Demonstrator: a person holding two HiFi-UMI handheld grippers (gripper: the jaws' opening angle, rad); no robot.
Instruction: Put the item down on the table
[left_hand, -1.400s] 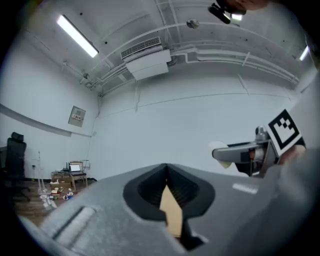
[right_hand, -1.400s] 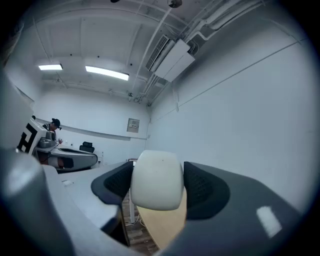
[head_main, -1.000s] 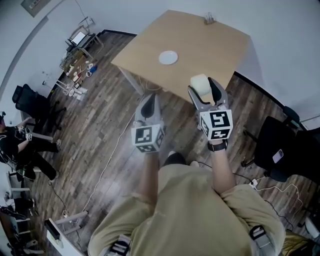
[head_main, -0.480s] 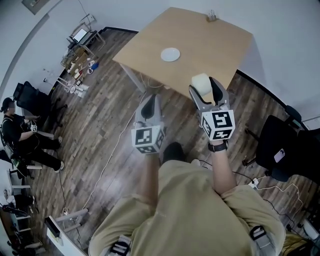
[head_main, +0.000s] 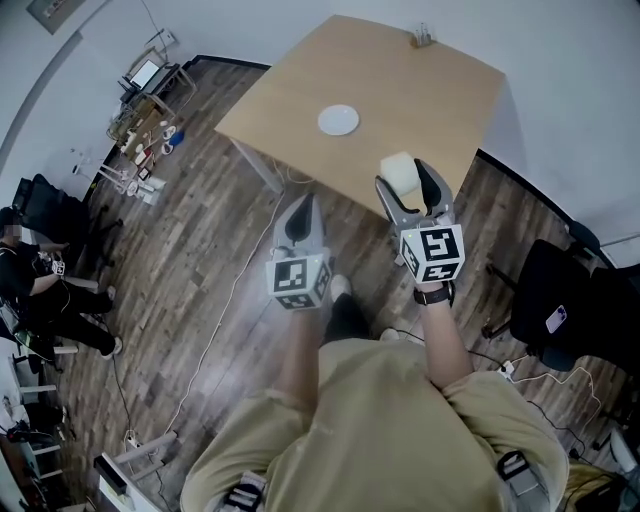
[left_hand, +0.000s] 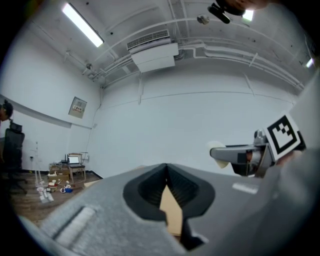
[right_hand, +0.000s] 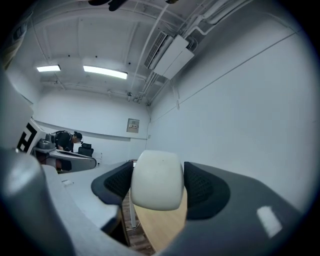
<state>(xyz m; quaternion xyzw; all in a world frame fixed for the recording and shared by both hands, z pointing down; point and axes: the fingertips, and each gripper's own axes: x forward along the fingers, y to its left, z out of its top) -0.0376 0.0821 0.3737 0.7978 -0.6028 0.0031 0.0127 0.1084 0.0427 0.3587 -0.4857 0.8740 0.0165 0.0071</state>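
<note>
A pale cream rounded block (head_main: 401, 171) (right_hand: 156, 179) is clamped between the jaws of my right gripper (head_main: 411, 185) (right_hand: 157, 185), held in the air at the near edge of the wooden table (head_main: 420, 85). My left gripper (head_main: 298, 220) (left_hand: 167, 186) is shut with nothing in it and hangs over the wood floor, short of the table's near corner. In the left gripper view the right gripper (left_hand: 240, 152) shows at the right with the cream block at its tip.
A small white plate (head_main: 338, 120) lies near the table's middle, and a small holder (head_main: 421, 38) stands at its far edge. A black office chair (head_main: 560, 305) is at my right. A seated person (head_main: 40, 290) and a cluttered rack (head_main: 140, 100) are at the left.
The view has shifted slightly; both grippers sit a little higher in the head view and closer to the table edge. The right gripper keeps its hold on the block.
</note>
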